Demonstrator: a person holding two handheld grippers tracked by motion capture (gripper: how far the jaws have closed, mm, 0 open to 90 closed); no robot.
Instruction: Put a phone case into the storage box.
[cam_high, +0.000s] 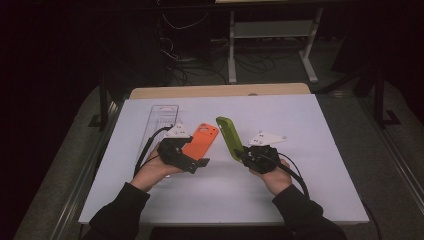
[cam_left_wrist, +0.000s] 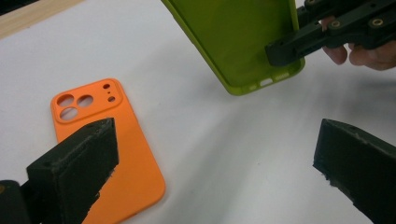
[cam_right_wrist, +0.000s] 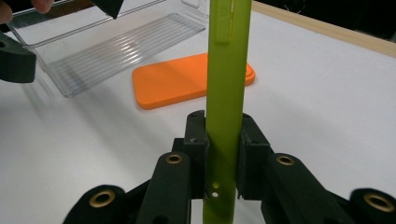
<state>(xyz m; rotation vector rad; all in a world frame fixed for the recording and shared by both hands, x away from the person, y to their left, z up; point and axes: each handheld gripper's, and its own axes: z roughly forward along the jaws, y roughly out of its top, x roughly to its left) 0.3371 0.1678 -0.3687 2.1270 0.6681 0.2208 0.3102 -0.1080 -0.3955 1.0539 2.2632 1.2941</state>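
The right gripper (cam_right_wrist: 224, 154) has its two black jaws pressed onto the lower end of a lime-green soft rubbery phone case (cam_right_wrist: 226, 84), one jaw on each face, so the case is pinched and stands edge-on between them in the right gripper view, with its long side rising straight up from the grip. In the high view the right gripper (cam_high: 246, 155) holds that green case (cam_high: 229, 136) lifted off the surface and tilted, its free end pointing up and away toward the middle of the table. In the left gripper view the hollow inside of the green case (cam_left_wrist: 238, 37) faces the camera, with the other gripper's jaw clamped on its edge near the port cut-outs. The left gripper (cam_left_wrist: 215, 158) has its jaws spread wide with nothing between them; they hang over bare tabletop. Just beside its left jaw lies an orange soft rubbery phone case (cam_left_wrist: 116, 154), flat on the surface, back up, with its camera cut-outs at the far end. In the high view the left gripper (cam_high: 192, 162) sits partly over the near end of this orange case (cam_high: 202, 140). Beyond it a clear plastic oblong tray (cam_high: 159, 117) with a ribbed floor rests on the white table (cam_high: 300, 125), near the orange case but apart from it.
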